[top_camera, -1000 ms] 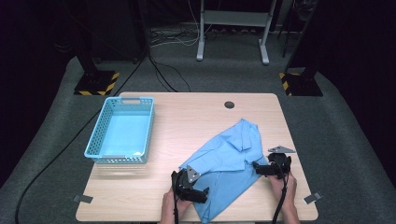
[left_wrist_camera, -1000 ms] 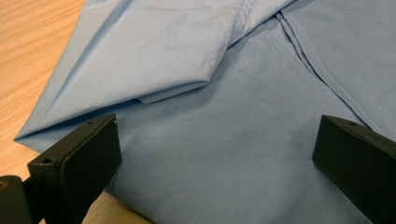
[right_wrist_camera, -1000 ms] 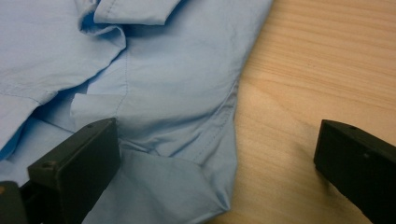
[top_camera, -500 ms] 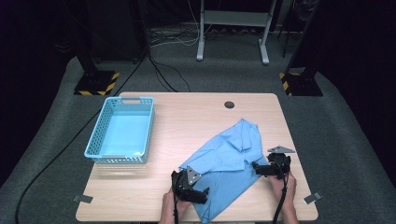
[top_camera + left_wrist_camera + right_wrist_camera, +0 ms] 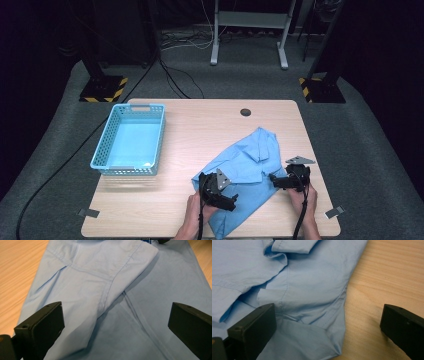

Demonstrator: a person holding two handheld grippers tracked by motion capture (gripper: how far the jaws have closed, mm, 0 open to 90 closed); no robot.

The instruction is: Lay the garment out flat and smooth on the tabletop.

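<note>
Close to the person, at the near edge of the desk (image 5: 165, 210), two hands each hold a tool. The left hand-held gripper (image 5: 226, 196) sits over the near left part of a light blue shirt (image 5: 247, 172). In the left gripper view its two black jaws are spread wide, with a folded flap of the shirt (image 5: 100, 277) lying between them. They pinch nothing.

The right hand-held gripper (image 5: 275, 179) is at the shirt's right edge. In the right gripper view its jaws are also spread wide. One jaw is over the cloth and the other is over bare wood, so the shirt's hem (image 5: 342, 315) lies between them. It holds nothing either.

The shirt lies crumpled and slanted on the near right part of the desk, partly folded over itself.

Farther off, on the left side of the desk, stands a light blue basket (image 5: 102, 150) with nothing in it. It is well apart from the shirt.

It looks like the step now is getting ready to grab the shirt. Next, each gripper likely needs to go down and close on the cloth, one on the flap and one on the hem. Then the shirt can be folded or lifted.
</note>
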